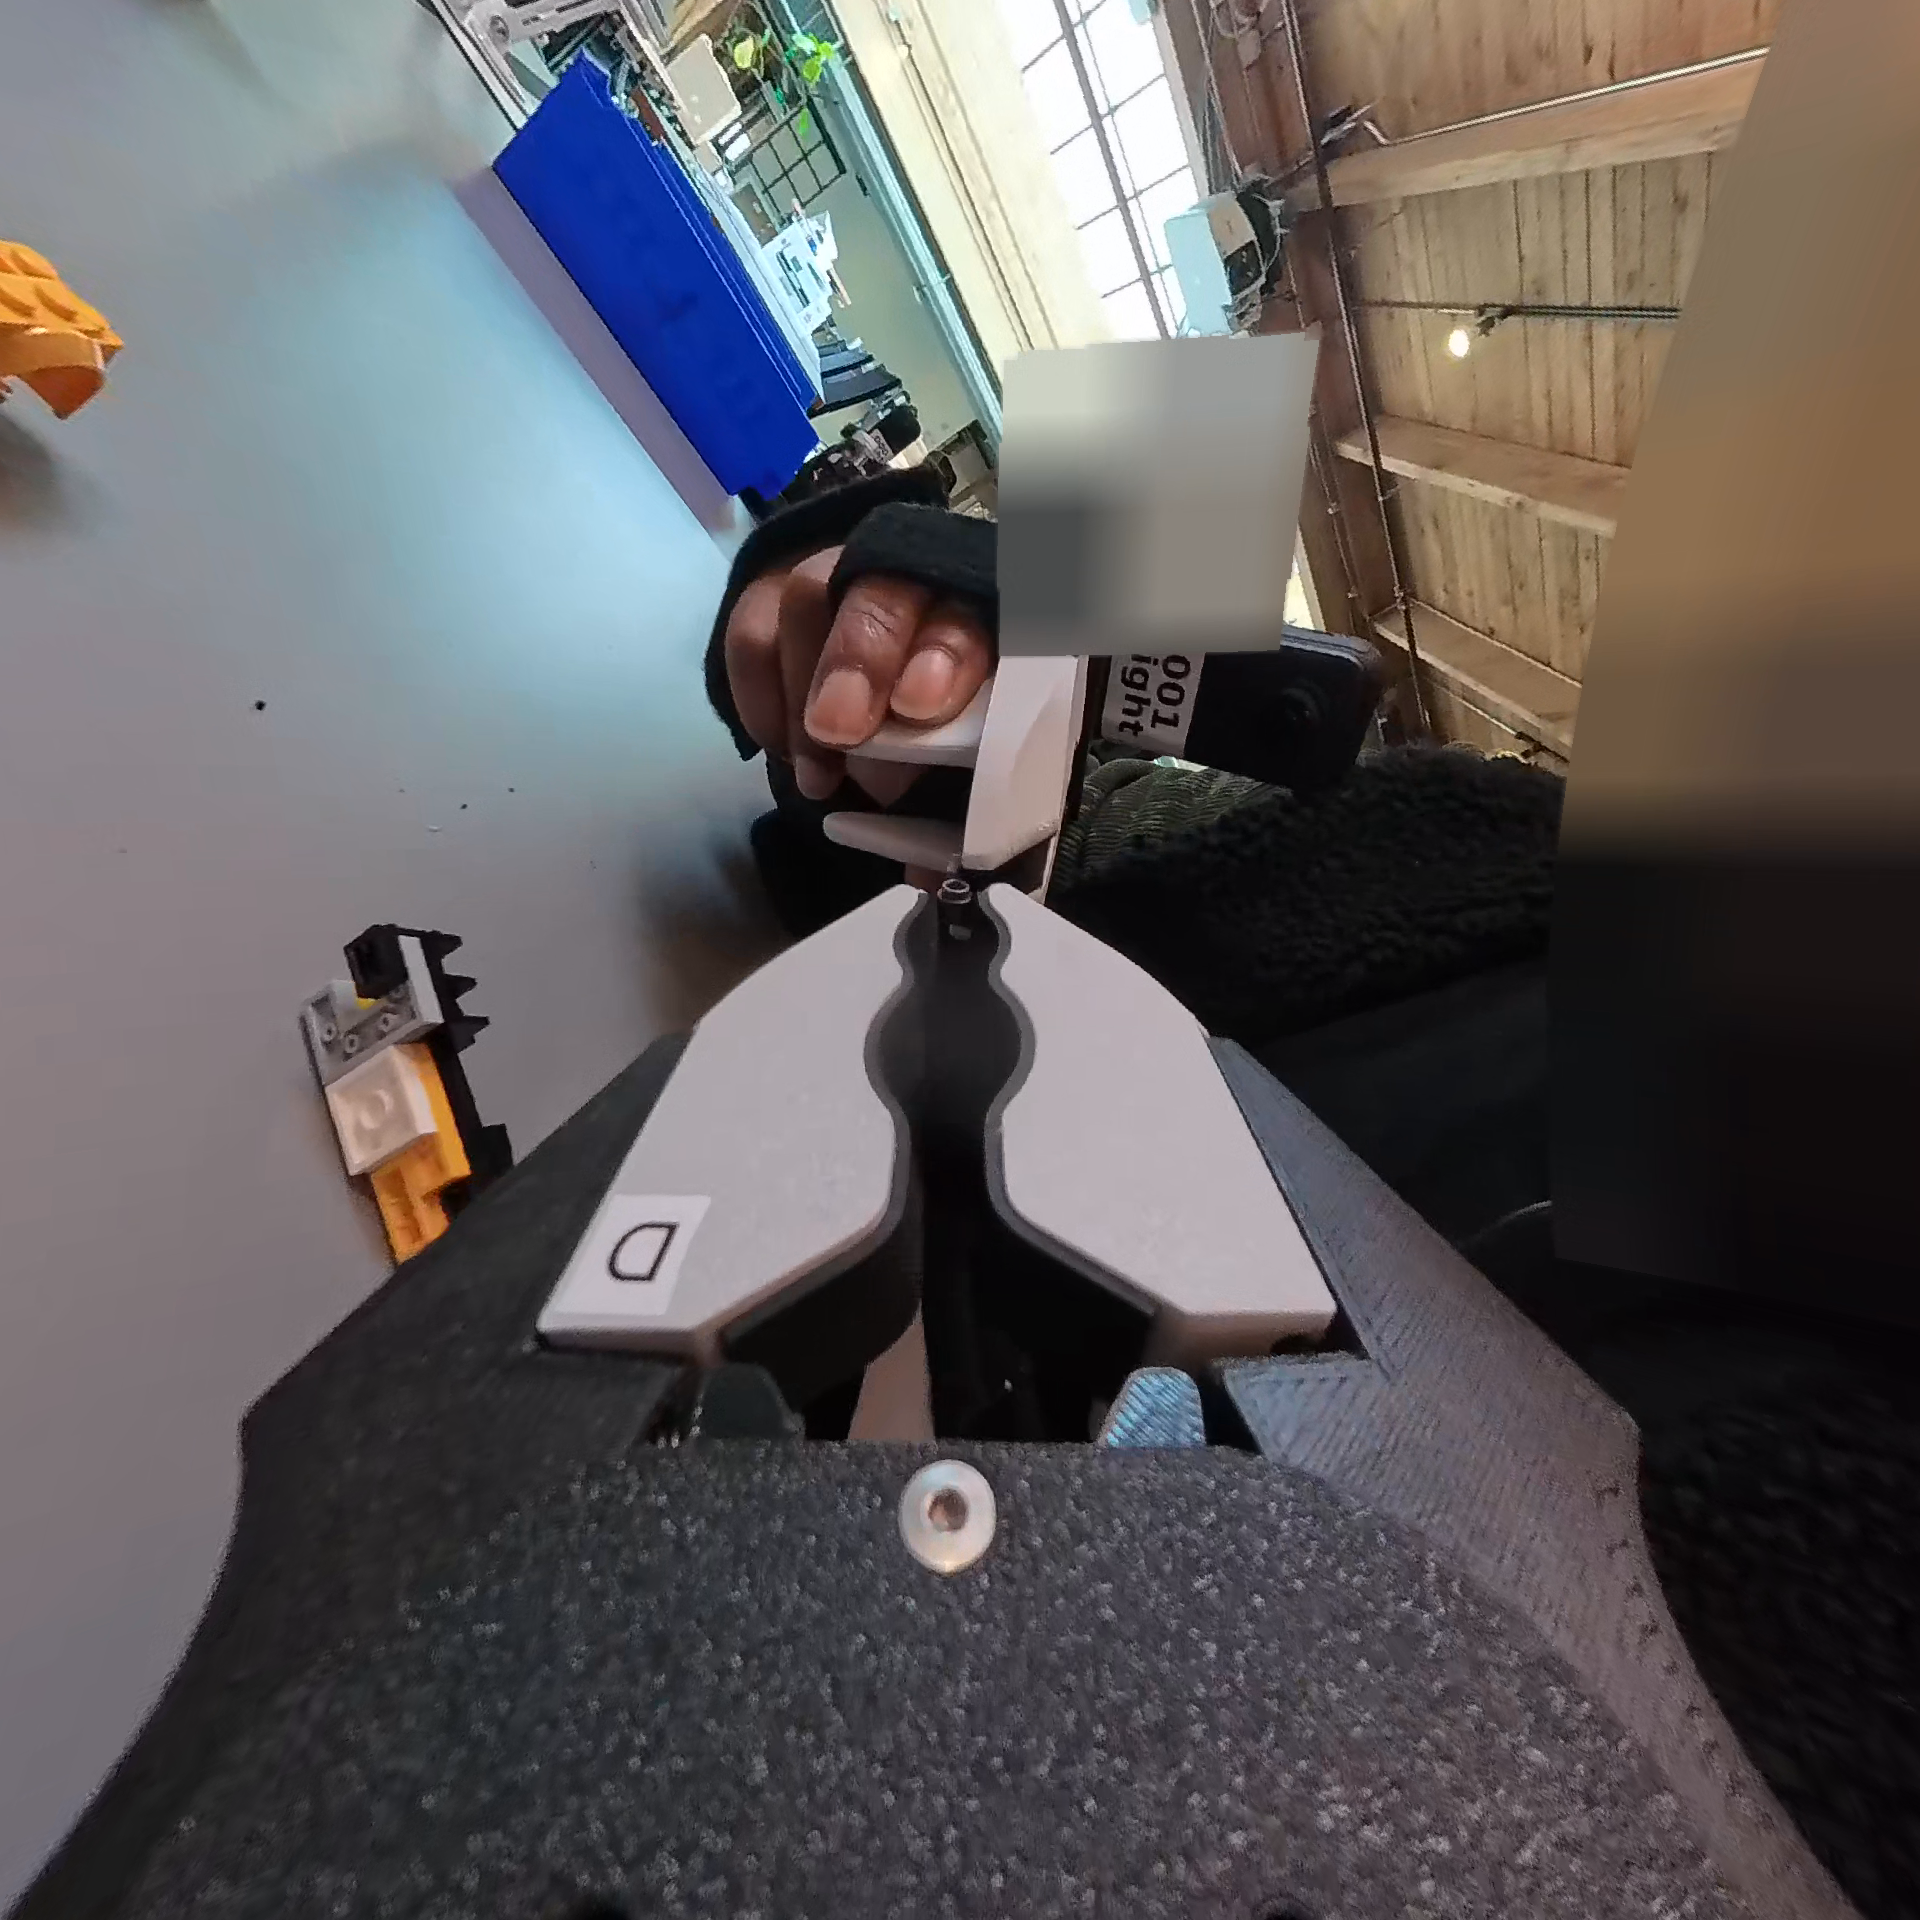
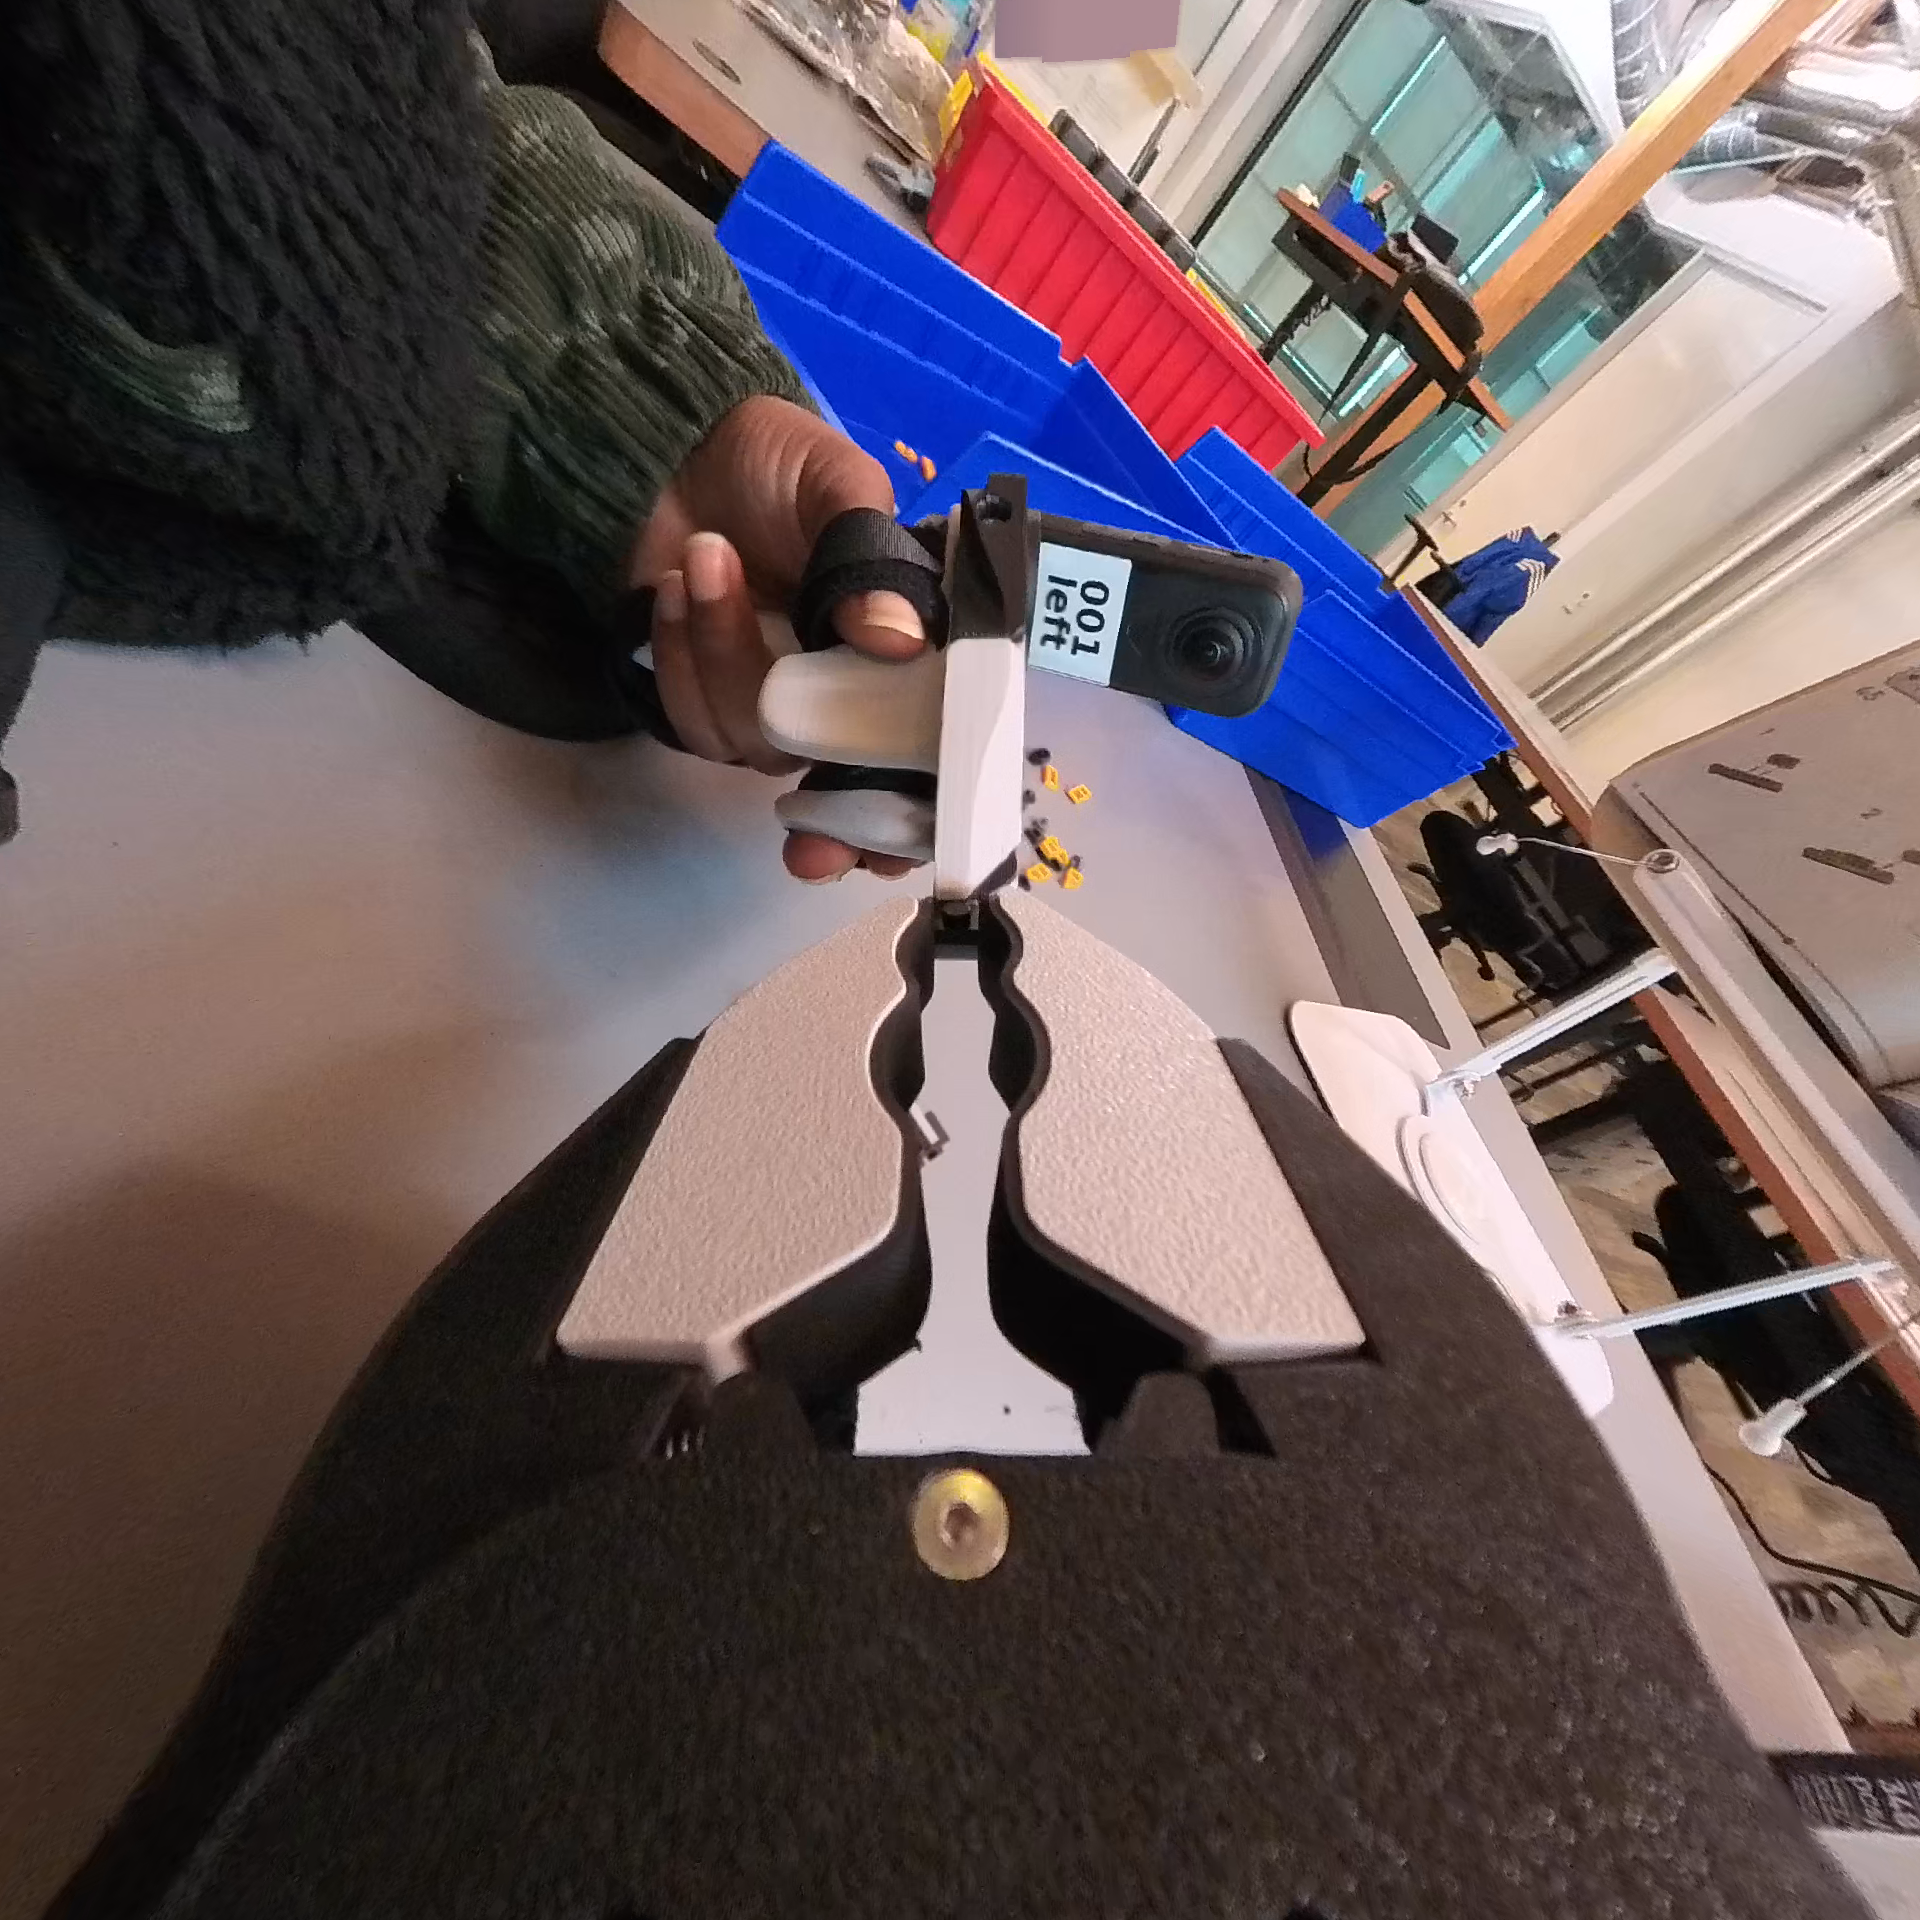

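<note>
In the left wrist view my left gripper (image 1: pixel 954 902) is shut on a small black studded piece (image 1: pixel 954 894) pinched at its fingertips. My right gripper (image 1: pixel 971 857) meets it tip to tip from ahead, held by a hand (image 1: pixel 831 665). In the right wrist view my right gripper (image 2: pixel 956 920) is shut on a small black studded piece (image 2: pixel 956 917). The left gripper's white fingers (image 2: pixel 977 769) come down onto it, edge-on. I cannot tell whether both grip one piece or two joined pieces. Both grippers hang above the grey table (image 2: pixel 312 883).
A brick assembly in grey, white, yellow and black (image 1: pixel 405 1081) lies on the table at the left, and an orange part (image 1: pixel 52 322) farther off. Blue bins (image 2: pixel 935 343) and a red bin (image 2: pixel 1101 270) stand behind. Small yellow and black pieces (image 2: pixel 1055 852) are scattered nearby. A white base (image 2: pixel 1382 1081) sits at the right.
</note>
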### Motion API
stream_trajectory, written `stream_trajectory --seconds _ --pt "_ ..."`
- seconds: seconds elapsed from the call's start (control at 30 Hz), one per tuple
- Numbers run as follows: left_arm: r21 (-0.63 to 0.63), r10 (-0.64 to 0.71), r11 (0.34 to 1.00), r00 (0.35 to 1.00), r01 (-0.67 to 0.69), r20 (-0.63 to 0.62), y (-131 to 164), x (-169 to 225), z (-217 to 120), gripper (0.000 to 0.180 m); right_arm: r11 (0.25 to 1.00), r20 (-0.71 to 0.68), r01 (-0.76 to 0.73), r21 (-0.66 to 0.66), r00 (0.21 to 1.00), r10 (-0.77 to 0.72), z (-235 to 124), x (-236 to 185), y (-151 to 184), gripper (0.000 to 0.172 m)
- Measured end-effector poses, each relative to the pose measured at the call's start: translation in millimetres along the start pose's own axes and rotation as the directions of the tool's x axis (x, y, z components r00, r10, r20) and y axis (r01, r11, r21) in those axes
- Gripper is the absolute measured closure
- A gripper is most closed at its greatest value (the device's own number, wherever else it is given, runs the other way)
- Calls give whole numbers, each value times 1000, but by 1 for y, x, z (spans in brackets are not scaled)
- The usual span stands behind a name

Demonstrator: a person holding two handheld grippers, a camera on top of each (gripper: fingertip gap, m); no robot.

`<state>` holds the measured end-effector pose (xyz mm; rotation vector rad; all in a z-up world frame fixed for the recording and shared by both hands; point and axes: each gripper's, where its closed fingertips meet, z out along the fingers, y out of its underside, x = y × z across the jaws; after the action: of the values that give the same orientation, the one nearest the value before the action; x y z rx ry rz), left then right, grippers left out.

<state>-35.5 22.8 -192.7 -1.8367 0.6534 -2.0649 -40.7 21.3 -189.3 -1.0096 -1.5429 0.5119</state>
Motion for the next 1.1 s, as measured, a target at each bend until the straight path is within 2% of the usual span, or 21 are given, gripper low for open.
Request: stream_trajectory --seconds 0.03,0.23,0.27,0.3,0.33,0.37,0.43,0.53,0.7,1.1 --pt "-3 0 1000 1000 0 0 0 0 0 174 1000 2 -4 3 1000 4 0 0 -1 164" --pt "-7 -66 998 997 66 28 4 -13 -2 176 995 9 67 -76 998 -67 1 -6 8 165" --pt "-3 -75 997 993 75 91 5 -25 -3 180 994 41 92 -61 995 -89 3 -13 5 165" --pt "15 -69 998 983 68 170 4 -41 -7 180 996 115 57 73 991 -65 3 -31 -20 165" --pt "30 -109 994 985 106 135 0 -40 -8 180 993 159 103 53 981 -110 8 -46 -25 164" --pt "-4 -61 998 987 62 148 3 -35 -5 180 975 120 220 -12 969 -217 13 -44 -12 164" --pt "-39 24 999 987 -18 161 4 -26 3 180 994 93 112 -3 989 -111 4 -27 -3 164" --pt "1 16 1000 984 -17 176 -3 -28 -5 180 996 34 71 49 997 -73 -7 -10 -15 164" --pt "9 42 999 985 -45 168 -4 -25 -3 180 997 -70 5 78 998 1 -21 21 -15 164" --pt "40 89 994 978 -99 188 -10 -22 -5 180 996 -126 -55 70 990 63 -21 31 -1 164"
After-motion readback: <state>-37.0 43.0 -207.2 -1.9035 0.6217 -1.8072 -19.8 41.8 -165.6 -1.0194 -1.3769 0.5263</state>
